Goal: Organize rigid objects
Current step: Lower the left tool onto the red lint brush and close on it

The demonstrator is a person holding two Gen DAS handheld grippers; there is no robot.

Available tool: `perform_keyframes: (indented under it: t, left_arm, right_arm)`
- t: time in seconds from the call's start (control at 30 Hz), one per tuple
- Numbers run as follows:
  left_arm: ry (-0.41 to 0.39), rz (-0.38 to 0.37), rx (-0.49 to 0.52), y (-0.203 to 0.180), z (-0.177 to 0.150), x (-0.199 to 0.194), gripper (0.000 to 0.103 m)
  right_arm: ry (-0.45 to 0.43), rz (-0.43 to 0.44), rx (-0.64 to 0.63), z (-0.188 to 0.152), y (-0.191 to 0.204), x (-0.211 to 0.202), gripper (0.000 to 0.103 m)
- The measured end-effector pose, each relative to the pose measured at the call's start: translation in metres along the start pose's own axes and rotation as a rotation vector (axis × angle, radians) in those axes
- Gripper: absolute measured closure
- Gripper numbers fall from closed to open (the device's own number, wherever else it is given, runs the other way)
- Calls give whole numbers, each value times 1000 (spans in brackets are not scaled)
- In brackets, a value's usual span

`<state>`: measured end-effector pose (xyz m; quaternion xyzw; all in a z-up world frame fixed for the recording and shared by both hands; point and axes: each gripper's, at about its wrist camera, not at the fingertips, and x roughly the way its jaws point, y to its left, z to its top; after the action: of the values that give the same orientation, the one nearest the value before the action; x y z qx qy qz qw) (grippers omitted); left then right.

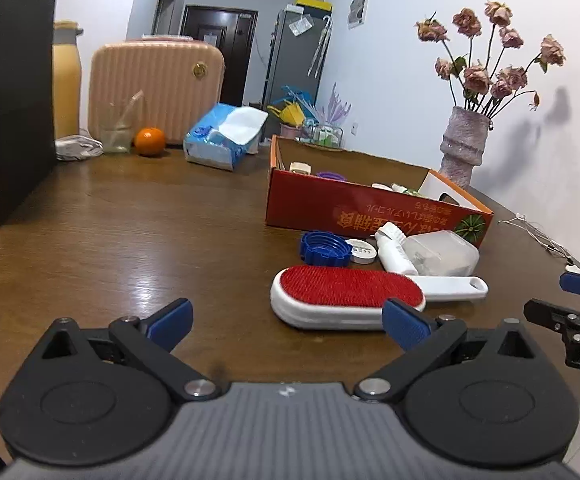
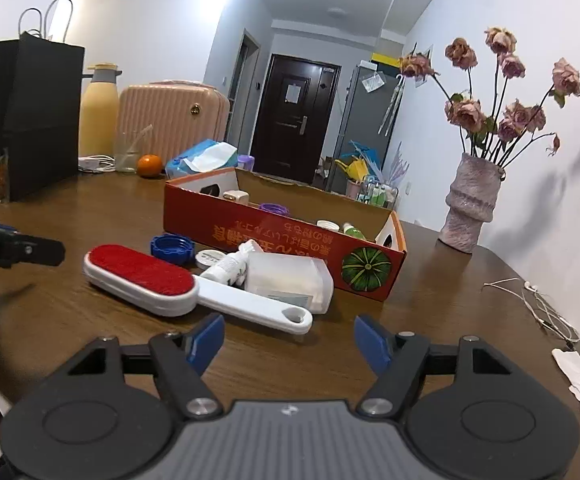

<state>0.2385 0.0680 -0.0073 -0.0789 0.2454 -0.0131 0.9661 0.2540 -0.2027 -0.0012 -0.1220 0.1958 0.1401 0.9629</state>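
The lint brush [image 2: 140, 276] lies on the table [image 1: 130, 220] before the red box [image 2: 250, 236], its handle touching a clear case [image 2: 290, 276]. The right gripper [image 2: 288, 340] and left gripper [image 1: 286, 320] both hang open and empty. Grabbing the handle could knock the small bottle [image 2: 228, 266] rolling

A dark wooden table [image 2: 90, 312] fills the lower frame. At centre lie a red lint brush [image 2: 142, 276], blue cap [image 2: 171, 249], small tin [image 2: 209, 258], white tube [image 2: 229, 267] and clear plastic case [image 2: 290, 278], just before a red cardboard box [image 2: 258, 236]. A vase [image 2: 474, 204] stands at right; earphones [image 2: 546, 304] lower right; an orange [image 2: 149, 165], tissue pack [image 2: 202, 159], black bag [image 2: 30, 120] upper left.
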Motion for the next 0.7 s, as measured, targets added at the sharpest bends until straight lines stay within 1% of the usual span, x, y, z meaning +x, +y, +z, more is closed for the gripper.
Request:
perform_keyframes:
  t: [0.07,0.13,0.17,0.23,0.3,0.37,0.43,0.47,0.57,0.6,0.63,0.67,0.7]
  left_arm:
    - [12,5,-4,0,5,15,0]
    - [17,2,-13,2,10,25,0]
    - [17,1,-23,4,12,30,1]
    - [31,-1,-47,9,16,40,6]
    - [55,-11,-76,14,18,51,15]
    - [83,-17,-100,18,19,61,19]
    - [100,-22,-108,20,17,68,20]
    - [98,-26,-114,21,17,68,23]
    - [81,-45,-111,20,16,66,30]
    - [75,-50,-104,18,16,65,34]
    - [68,-52,-92,16,15,63,36]
    - [61,-50,-80,14,14,62,40]
    - [51,-52,-65,11,14,61,47]
  right_arm:
    - [15,9,27,3,-6,10,44]
    - [26,31,85,8,-15,22,46]
    - [33,47,116,10,-18,28,48]
    - [45,72,161,13,-24,40,52]
    - [60,75,190,15,-28,55,58]
    - [85,50,209,15,-33,72,65]
    - [119,35,225,14,-37,85,70]
    - [133,34,228,13,-39,90,73]
    - [171,45,235,8,-42,101,75]
    - [173,50,241,6,-43,103,76]
    - [174,57,249,5,-44,103,77]
    - [174,65,256,5,-45,103,78]
    - [177,77,268,5,-47,103,79]
